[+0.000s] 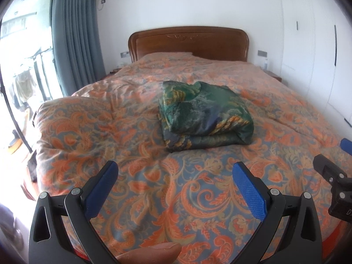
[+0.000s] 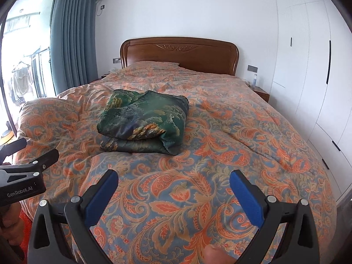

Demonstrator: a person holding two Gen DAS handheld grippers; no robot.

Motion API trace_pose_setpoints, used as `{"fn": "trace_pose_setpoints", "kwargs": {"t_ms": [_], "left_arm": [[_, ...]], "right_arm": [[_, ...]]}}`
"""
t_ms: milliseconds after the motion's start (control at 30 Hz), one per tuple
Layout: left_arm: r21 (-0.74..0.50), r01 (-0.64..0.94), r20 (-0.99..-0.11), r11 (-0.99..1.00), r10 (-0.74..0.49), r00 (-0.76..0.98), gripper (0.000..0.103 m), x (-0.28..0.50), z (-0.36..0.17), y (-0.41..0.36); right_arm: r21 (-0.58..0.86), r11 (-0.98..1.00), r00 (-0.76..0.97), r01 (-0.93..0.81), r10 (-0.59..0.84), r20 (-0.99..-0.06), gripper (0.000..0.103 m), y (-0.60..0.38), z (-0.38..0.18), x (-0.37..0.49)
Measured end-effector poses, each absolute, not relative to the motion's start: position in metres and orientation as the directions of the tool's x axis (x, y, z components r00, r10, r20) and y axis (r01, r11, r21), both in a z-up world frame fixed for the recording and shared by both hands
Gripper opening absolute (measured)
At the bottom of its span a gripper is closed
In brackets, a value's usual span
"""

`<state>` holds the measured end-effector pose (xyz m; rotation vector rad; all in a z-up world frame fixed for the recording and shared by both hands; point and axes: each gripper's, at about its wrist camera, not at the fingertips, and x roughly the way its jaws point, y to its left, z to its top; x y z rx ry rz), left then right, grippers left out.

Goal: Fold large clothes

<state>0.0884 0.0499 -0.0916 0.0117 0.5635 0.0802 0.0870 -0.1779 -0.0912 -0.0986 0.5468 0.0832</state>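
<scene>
A folded green patterned garment [image 1: 204, 114] lies in a thick bundle in the middle of the bed; it also shows in the right wrist view [image 2: 143, 123]. My left gripper [image 1: 176, 176] is open and empty, held over the foot of the bed, well short of the bundle. My right gripper [image 2: 173, 182] is open and empty too, over the foot of the bed, to the right of the left one. The right gripper's side shows in the left wrist view [image 1: 334, 176], and the left gripper's body shows in the right wrist view [image 2: 26, 171].
The bed carries an orange and blue paisley quilt [image 1: 88, 132] with a wooden headboard [image 1: 189, 41] at the far end. A grey curtain [image 1: 74, 35] and glass door stand at left. White wardrobes [image 2: 308, 66] line the right. A nightstand [image 2: 260, 92] stands beside the headboard.
</scene>
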Motion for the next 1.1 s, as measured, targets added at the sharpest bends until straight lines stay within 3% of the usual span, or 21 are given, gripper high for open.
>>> {"fn": "trace_pose_setpoints", "kwargs": {"t_ms": [1100], "left_arm": [[0.035,-0.021,-0.538,0.999,0.037,0.842,0.103,0.080,-0.092,0.041]], "right_arm": [[-0.116,0.990,0.833,-0.075,-0.002,-0.553,0.103,-0.174,-0.099,0.082]]}}
